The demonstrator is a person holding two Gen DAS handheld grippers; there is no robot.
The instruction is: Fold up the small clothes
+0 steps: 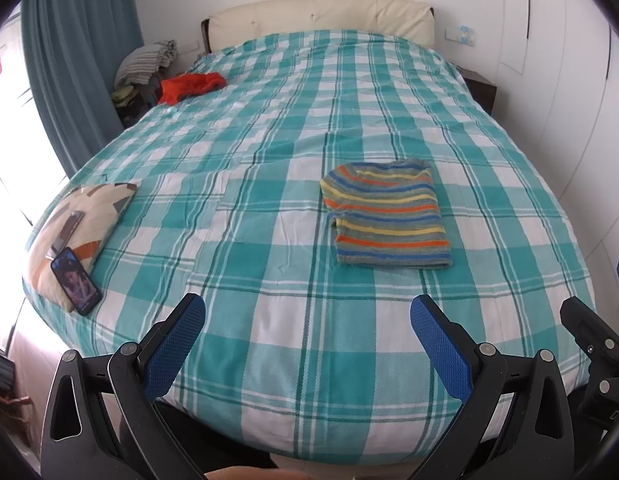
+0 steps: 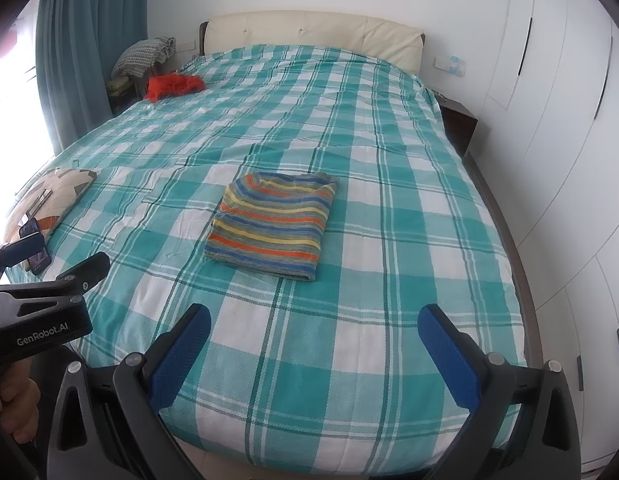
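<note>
- Left gripper: blue-padded fingers spread wide, nothing between them; held above the near edge of the bed.
- Right gripper: blue-padded fingers likewise wide apart and empty; also above the near edge of the bed.
- Striped sweater: one, grey with orange, yellow and blue stripes, folded into a compact rectangle; lies flat on the bedspread toward the near half of the bed, well apart from both grippers.
- Bedspread: teal-and-white check, covering the whole bed.
- Red garment: crumpled, at the far left corner near the headboard.
- Patterned cushion: at the left edge of the bed, with a phone resting against its near end.
- Curtain: teal, left wall.
- Wardrobe doors: white, right wall.
</note>
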